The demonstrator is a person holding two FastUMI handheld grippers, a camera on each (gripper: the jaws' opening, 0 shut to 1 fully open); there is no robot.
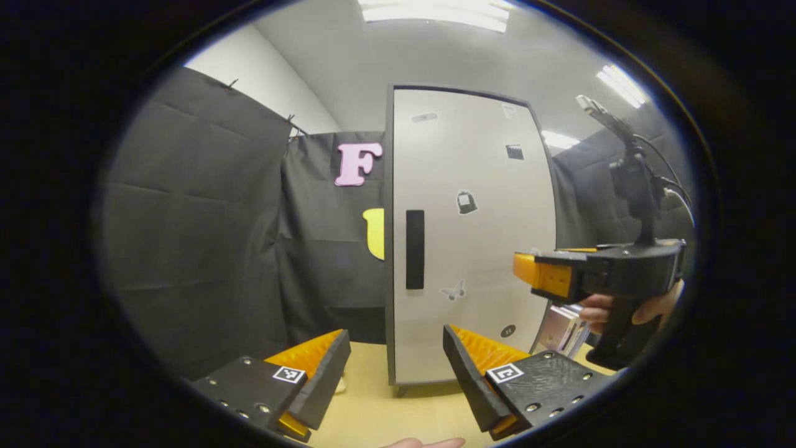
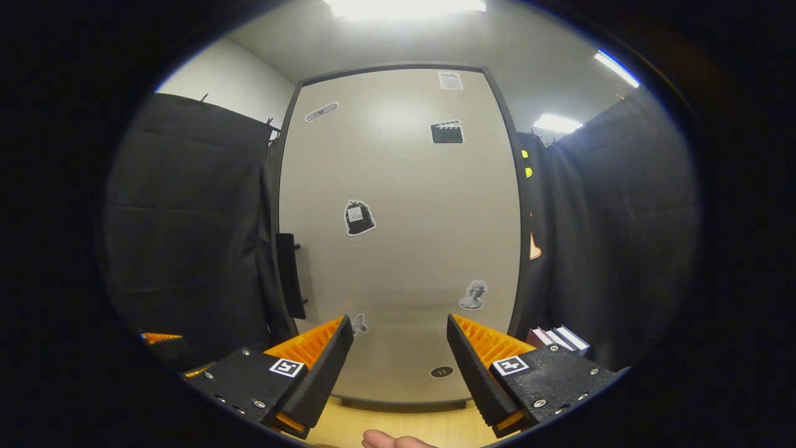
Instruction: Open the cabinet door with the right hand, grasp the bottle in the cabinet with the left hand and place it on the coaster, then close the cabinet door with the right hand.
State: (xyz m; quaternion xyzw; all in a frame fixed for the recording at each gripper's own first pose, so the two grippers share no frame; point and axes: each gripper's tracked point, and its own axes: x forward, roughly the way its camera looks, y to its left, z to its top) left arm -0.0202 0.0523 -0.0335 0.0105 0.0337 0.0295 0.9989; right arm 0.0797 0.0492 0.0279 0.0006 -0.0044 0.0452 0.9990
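Note:
A tall pale cabinet door [image 1: 472, 236] stands shut, with a dark vertical handle [image 1: 415, 249] near its left edge and small stickers on it. My left gripper [image 1: 398, 373] hangs open low in front of it, nothing between its fingers. At the right of the left gripper view, my right gripper [image 1: 525, 267] is held by a hand [image 1: 600, 309] close to the door's right side. In the right gripper view the door [image 2: 404, 236] looms close, its handle [image 2: 290, 274] at the left edge, and my right gripper [image 2: 398, 367] is open and holds nothing. The cabinet's inside is hidden.
Black cloth walls enclose the booth on both sides. A light wooden tabletop [image 1: 379, 410] carries the cabinet. A few books [image 2: 556, 339] stand to the cabinet's right, also visible as books [image 1: 563, 326] in the left gripper view. A fingertip [image 2: 392, 440] shows at the bottom edge.

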